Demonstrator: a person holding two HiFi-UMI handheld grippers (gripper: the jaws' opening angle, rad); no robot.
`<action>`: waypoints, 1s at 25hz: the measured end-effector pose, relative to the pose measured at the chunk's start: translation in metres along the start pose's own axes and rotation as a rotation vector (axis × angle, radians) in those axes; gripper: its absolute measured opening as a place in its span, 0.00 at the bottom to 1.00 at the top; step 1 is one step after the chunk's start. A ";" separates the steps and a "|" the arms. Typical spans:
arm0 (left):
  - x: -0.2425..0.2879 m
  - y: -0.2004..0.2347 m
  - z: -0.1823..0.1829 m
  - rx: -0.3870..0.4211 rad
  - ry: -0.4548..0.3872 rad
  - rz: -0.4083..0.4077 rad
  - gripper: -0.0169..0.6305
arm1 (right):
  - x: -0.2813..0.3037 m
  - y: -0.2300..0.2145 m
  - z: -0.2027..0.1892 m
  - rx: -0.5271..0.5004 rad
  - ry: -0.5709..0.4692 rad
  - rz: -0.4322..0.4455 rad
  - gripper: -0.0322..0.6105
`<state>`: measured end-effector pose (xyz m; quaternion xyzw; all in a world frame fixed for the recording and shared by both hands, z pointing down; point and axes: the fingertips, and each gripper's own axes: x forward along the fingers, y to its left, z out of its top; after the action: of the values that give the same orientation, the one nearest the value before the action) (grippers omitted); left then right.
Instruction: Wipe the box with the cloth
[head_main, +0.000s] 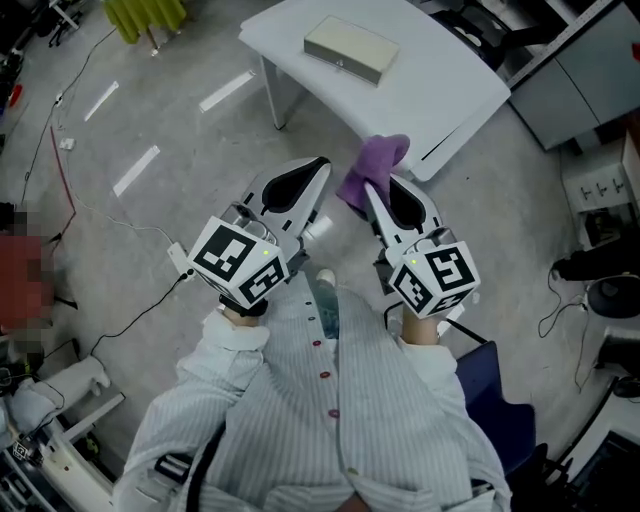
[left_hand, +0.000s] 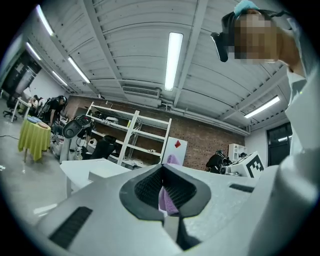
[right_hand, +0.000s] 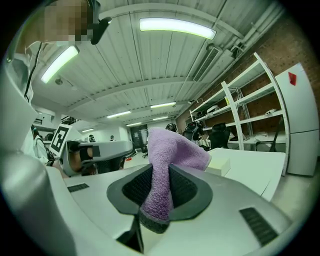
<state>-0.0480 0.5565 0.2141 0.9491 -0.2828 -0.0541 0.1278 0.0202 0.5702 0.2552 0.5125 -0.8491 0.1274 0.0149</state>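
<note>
A flat beige box (head_main: 351, 49) lies on the white table (head_main: 440, 90) some way ahead of me. Both grippers are held up in the air short of the table. My right gripper (head_main: 368, 190) is shut on a purple cloth (head_main: 372, 166), which sticks up past the jaw tips. In the right gripper view the cloth (right_hand: 167, 165) is pinched between the pads, and the box (right_hand: 219, 166) shows behind it. My left gripper (head_main: 322, 165) is to the left of the right one, its tips together and nothing held. In the left gripper view the box (left_hand: 107, 175) is at the left.
The table stands on a grey floor with cables (head_main: 80, 200) trailing at the left. A yellow-green draped thing (head_main: 145, 15) is at the far left. Grey cabinets (head_main: 580, 80) stand right of the table, a dark blue chair (head_main: 500, 410) is beside me, and white shelving (left_hand: 130, 135) lines the brick wall.
</note>
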 end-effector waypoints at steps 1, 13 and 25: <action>-0.002 0.000 0.001 0.005 0.002 0.002 0.04 | 0.000 0.001 0.000 0.002 0.000 0.003 0.19; 0.002 0.063 0.012 0.004 -0.015 0.032 0.04 | 0.064 -0.008 -0.005 0.038 0.028 0.024 0.19; 0.077 0.208 0.042 -0.008 0.016 -0.016 0.04 | 0.214 -0.055 0.022 0.045 0.051 -0.016 0.19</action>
<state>-0.1002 0.3377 0.2284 0.9512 -0.2741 -0.0485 0.1334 -0.0309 0.3555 0.2785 0.5161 -0.8412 0.1593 0.0257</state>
